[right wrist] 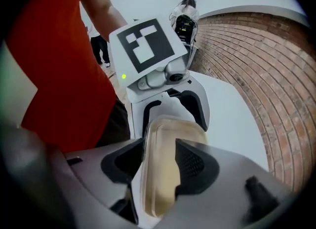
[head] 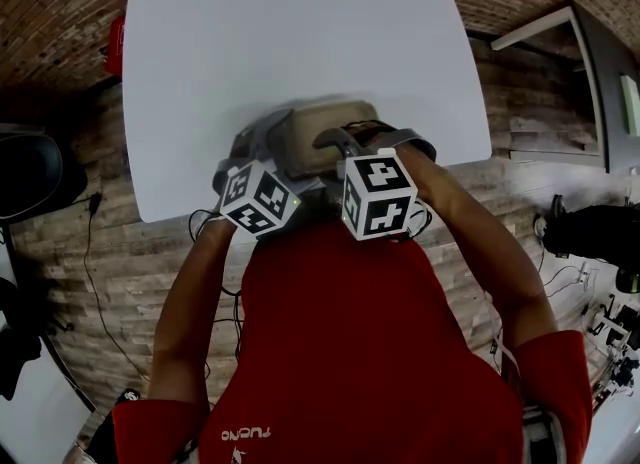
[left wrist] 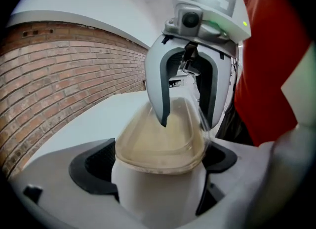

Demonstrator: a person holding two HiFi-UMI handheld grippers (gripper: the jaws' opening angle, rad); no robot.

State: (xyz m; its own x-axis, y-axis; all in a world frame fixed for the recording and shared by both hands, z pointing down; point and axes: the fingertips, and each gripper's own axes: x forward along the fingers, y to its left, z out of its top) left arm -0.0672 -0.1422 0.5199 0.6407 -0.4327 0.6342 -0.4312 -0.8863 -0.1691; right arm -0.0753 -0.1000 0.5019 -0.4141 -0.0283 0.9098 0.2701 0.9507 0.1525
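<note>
One clear plastic container (head: 325,137) with beige contents, clamped at opposite ends by two grippers, left gripper (left wrist: 157,166) and right gripper (right wrist: 160,166), over one white desk (head: 300,42)

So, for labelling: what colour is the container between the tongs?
Container: translucent beige, best in left gripper view.

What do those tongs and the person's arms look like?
The left tongs and right tongs are pale grey plastic with two curved prongs lined with black ribbed pads. Each carries a white cube printed with black square patterns, a small camera and a green light. Thin black cables trail from them. The person wears a red short-sleeved shirt.
</note>
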